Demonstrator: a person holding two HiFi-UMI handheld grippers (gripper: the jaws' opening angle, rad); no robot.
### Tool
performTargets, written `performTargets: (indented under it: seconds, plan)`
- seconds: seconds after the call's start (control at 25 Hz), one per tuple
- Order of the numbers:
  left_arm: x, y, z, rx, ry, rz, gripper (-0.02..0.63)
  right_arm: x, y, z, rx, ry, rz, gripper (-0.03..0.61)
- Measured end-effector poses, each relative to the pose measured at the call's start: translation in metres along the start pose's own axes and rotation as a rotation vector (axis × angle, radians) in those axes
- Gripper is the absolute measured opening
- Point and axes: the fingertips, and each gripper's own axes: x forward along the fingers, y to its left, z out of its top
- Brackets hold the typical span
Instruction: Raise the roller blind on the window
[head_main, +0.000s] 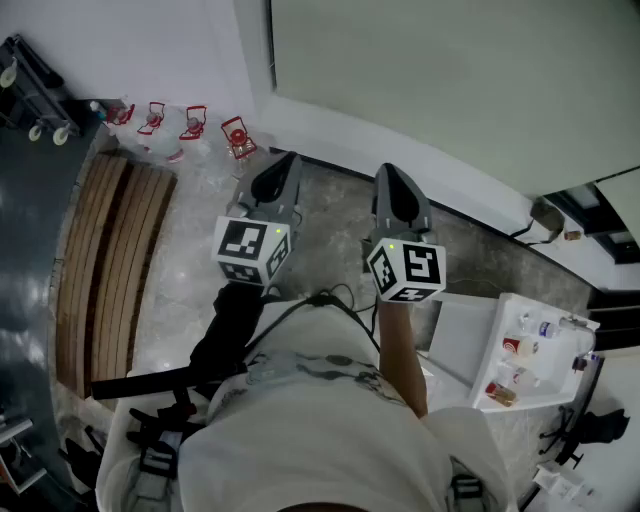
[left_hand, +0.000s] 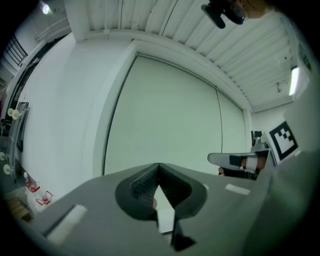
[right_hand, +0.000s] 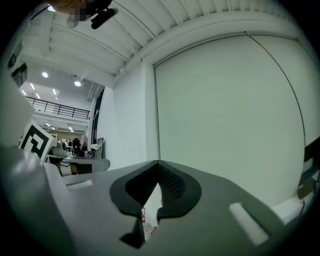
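1. Roller blind (head_main: 450, 80), pale and plain, drawn down over the window straight ahead of the person. It fills the upper right of the head view and most of both gripper views.
2. Left gripper (head_main: 278, 178) is held level and points at the blind without touching it. Its fingers are closed together with nothing between them.
3. Right gripper (head_main: 398, 192) is just beside the left one, also level and facing the blind. Its fingers are likewise closed and empty.
4. Each gripper has a marker cube (head_main: 251, 250) at its rear, nearest the person.
5. Grey marbled floor (head_main: 330, 215) lies below the grippers.
6. Slatted wooden bench (head_main: 105, 270) stands at the left. Beyond it, small red-and-clear objects (head_main: 190, 125) sit in a row along the white wall.
7. White trolley (head_main: 500, 320) at the right holds several small bottles.
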Motion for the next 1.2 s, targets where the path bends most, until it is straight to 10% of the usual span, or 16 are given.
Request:
performTargets:
  seconds: [0.68, 1.2]
  plan:
    - [-0.008, 0.018, 0.023, 0.041, -0.066, 0.082, -0.003, 0.007, -0.01, 0.006, 0.016, -0.019, 0.015, 0.002]
    - [0.001, -0.016, -0.02, -0.011, 0.036, 0.109, -0.002, -0.016, -0.049, -0.028, 0.036, 0.069, 0.062, 0.0]
